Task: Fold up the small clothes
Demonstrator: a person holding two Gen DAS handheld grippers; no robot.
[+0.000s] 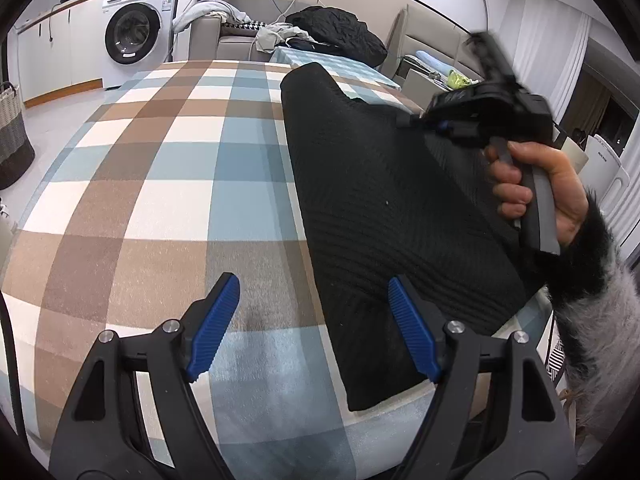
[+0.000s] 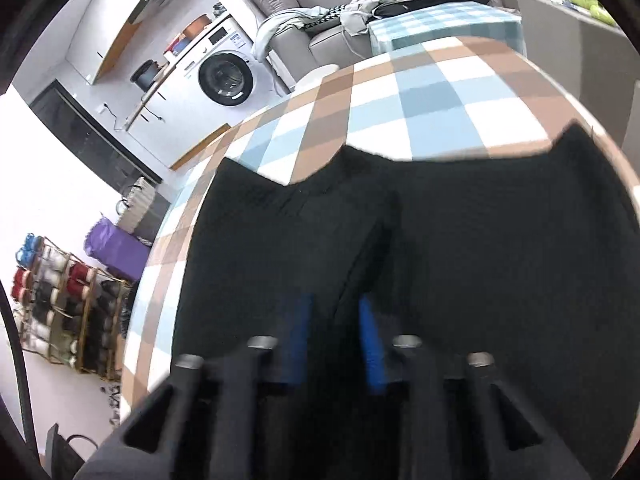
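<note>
Black ribbed knit, one garment [image 1: 384, 216], lies on the one checked cloth [image 1: 160, 168] that covers the table, a plaid of brown, pale blue and cream squares with a soft, brushed look. In the left wrist view the garment runs from the near edge of the table toward the far side, long and folded with rounded ends, on the right half of the cloth. Two grippers are in play. The left gripper [image 1: 314, 322] stands wide, its two blue ridged pads [image 1: 214, 326] apart with nothing between them; the right-hand pad sits over the garment's near left edge, though whether it touches cannot be told. The right gripper [image 2: 334, 340] has its blue pads drawn close, with a raised fold of the black knit pinched between them; that view is blurred. In the left wrist view a hand [image 1: 536, 188] in a furry black-and-grey sleeve [image 1: 600, 300] grips that tool's grey handle above the garment's right side. One white washing machine [image 1: 136, 32] stands behind.
</note>
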